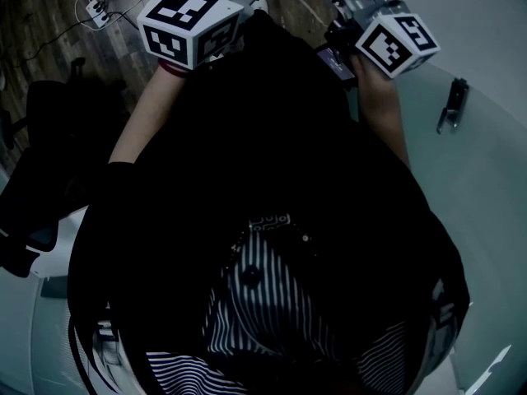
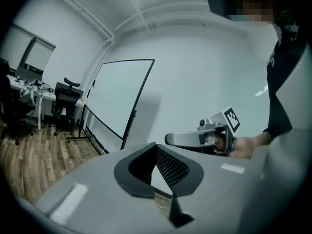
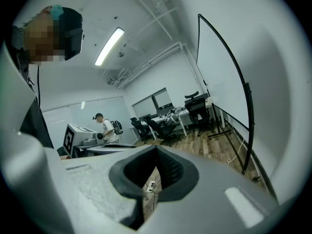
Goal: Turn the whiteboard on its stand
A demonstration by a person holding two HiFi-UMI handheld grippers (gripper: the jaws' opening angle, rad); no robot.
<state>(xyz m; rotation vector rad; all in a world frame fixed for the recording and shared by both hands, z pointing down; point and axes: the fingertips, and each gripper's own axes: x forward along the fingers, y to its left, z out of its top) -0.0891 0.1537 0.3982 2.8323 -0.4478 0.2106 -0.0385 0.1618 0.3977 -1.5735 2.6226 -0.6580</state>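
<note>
The whiteboard point(image 2: 117, 94) stands in its black frame on a stand, left of centre in the left gripper view and some way off. In the right gripper view the whiteboard point(image 3: 219, 67) fills the right side, close by. My left gripper point(image 2: 157, 150) is shut with nothing between its pads. My right gripper point(image 3: 157, 152) is shut and empty too. Neither touches the board. The head view looks down on the person's dark top, with the left gripper point(image 1: 191, 23) and right gripper point(image 1: 395, 44) held out in front, their jaws out of view.
Desks and office chairs point(image 3: 170, 118) stand on the wood floor behind the board, with a black chair point(image 2: 63, 96) near its stand. Another person point(image 3: 105, 128) stands far off. A power strip point(image 1: 97, 11) lies on the floor. A small dark fitting point(image 1: 451, 105) sits on the pale surface at right.
</note>
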